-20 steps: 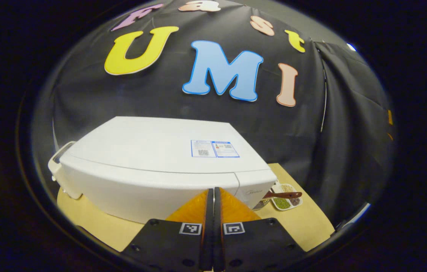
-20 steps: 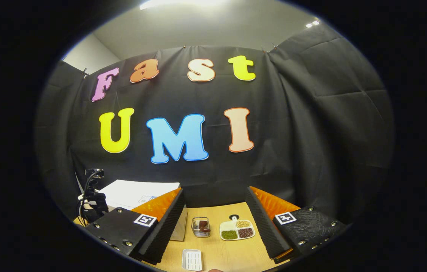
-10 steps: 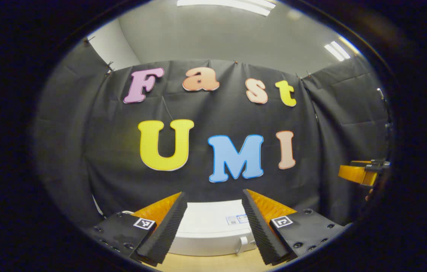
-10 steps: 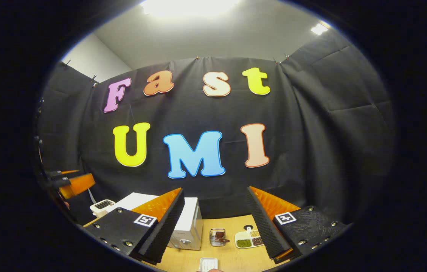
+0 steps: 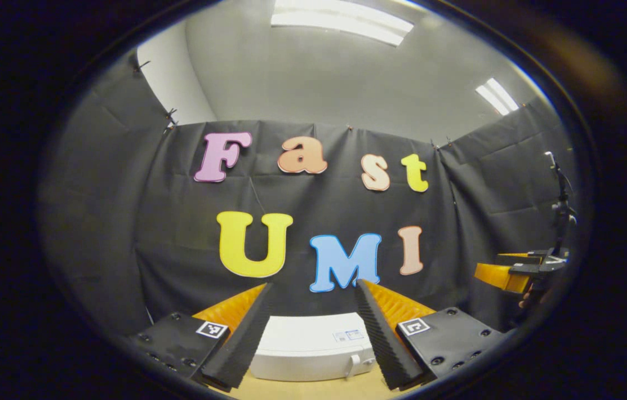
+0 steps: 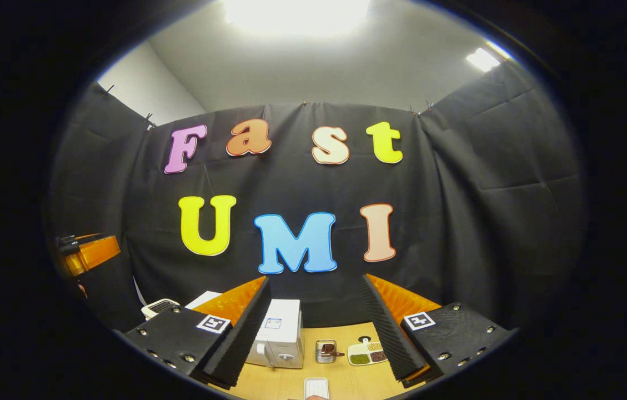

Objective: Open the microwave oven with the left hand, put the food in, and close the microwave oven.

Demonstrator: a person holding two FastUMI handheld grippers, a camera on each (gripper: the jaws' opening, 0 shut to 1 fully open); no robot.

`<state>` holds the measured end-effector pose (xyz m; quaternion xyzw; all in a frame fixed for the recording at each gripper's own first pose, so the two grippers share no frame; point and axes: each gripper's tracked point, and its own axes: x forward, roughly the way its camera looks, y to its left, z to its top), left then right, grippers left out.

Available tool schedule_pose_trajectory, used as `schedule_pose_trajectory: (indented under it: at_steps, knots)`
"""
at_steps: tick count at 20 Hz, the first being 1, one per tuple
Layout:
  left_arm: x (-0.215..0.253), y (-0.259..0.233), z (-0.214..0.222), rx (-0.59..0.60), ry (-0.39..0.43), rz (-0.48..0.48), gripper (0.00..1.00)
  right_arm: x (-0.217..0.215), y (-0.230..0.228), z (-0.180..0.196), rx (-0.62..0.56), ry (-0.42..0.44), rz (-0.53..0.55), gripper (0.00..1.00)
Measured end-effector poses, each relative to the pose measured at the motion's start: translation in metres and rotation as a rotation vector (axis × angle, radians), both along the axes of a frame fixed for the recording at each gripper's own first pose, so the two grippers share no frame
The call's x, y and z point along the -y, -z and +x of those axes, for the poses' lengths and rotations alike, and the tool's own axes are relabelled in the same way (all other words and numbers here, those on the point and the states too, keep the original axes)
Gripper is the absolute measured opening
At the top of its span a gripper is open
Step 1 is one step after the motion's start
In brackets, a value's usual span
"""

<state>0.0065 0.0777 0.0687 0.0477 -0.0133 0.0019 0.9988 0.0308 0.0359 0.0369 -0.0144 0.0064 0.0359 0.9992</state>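
Landmark: microwave oven (image 5: 313, 347), white, on the wooden table (image 6: 341, 380) against the booth's back wall.

1. Microwave oven. Seen from the front in the left gripper view and from its right side in the right gripper view (image 6: 280, 333). Door appears flush with the body, with a small handle at its front right corner. Inside hidden; whether food is in it cannot be told.

2. Left gripper (image 5: 313, 339). Held back from the microwave oven and above the table, fingers spread wide, nothing between them. It faces the door squarely, a stance that would suit reaching for the handle or standing clear of a shut door.

3. Right gripper (image 6: 316, 333). Held back and to the right of the microwave oven, fingers spread wide and empty. It looks over the items on the table.

4. Wire basket (image 6: 325, 351). Just right of the microwave oven, with something dark in it.

5. Divided dish (image 6: 367, 353). Right of the basket, farther from the microwave oven; holds green, brown and pale portions. Possibly the food.

6. White tray (image 6: 316, 387). In front of the microwave oven, nearer the camera.

Status: shut door and empty grippers fit either food awaiting loading or food already enclosed.
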Motion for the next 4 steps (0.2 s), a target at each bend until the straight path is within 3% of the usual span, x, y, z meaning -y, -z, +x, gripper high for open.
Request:
schedule_pose_trajectory:
  at_steps: [4]
  knots:
    - [0.003, 0.014, 0.001, -0.019, -0.001, -0.017, 0.95, 0.003, -0.006, -0.009, 0.009, -0.012, 0.001, 0.98]
